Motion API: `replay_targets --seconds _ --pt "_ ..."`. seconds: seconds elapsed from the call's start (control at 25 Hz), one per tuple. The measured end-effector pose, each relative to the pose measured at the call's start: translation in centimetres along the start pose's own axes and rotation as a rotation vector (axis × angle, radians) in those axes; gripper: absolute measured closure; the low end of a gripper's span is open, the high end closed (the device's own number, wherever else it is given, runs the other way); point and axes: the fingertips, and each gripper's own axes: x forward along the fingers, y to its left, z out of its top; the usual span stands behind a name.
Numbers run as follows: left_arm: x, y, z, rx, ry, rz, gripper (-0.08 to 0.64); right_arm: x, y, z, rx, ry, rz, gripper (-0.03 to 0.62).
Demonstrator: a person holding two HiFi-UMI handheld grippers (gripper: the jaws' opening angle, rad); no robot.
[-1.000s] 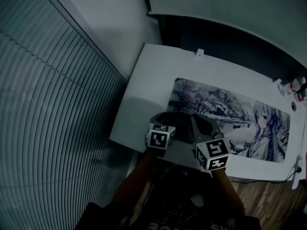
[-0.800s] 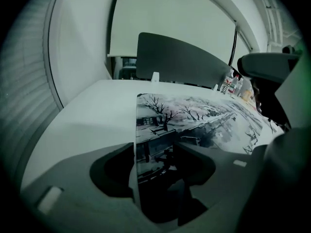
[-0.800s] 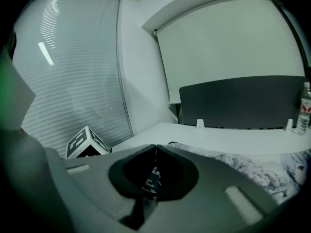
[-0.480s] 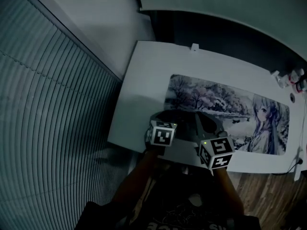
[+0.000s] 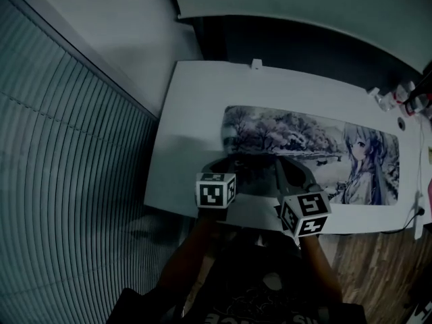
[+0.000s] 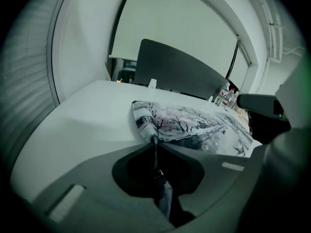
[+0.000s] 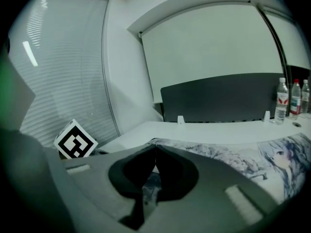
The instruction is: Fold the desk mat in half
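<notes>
Your left gripper (image 6: 154, 141) has just clamped the printed desk mat (image 5: 304, 137) at its lower-left edge; your right gripper (image 7: 155, 147) pinches it just beside.

A desk mat (image 5: 304, 140) is printed in grey, white and faint lilac, with snowy bare trees on its left half and a pale-haired cartoon figure on its right (dim light mutes every shade). The bench (image 5: 196, 106) is plain white. The blind (image 5: 67, 181) is blue-grey with thin ribbed slats, the partition (image 5: 304, 46) charcoal, and the floor (image 5: 368, 265) brown wood-grain.
</notes>
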Motion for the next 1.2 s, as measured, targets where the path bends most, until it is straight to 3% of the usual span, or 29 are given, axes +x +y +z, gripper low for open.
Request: replay_targets --seconds 0.28,0.52,0.8,1.2 --pt "-1.3 -3.7 2.3 -0.021 -0.073 -0.121 0.535 -1.6 -1.9 -0.4 0.018 -0.012 -0.050 0.589" --pt "-1.6 -9.1 4.2 0.008 -0.117 -0.204 0.535 -4.4 -4.3 -0.6 0.040 -0.032 -0.091 0.591" --pt "-1.5 -15.6 5.0 0.038 -0.175 -0.232 0.535 -9.0 -8.5 -2.0 0.049 -0.054 -0.107 0.589" --pt "-0.9 -27.2 4.3 0.034 -0.253 -0.195 0.535 -19.1 -16.5 -5.1 0.052 -0.088 -0.086 0.589"
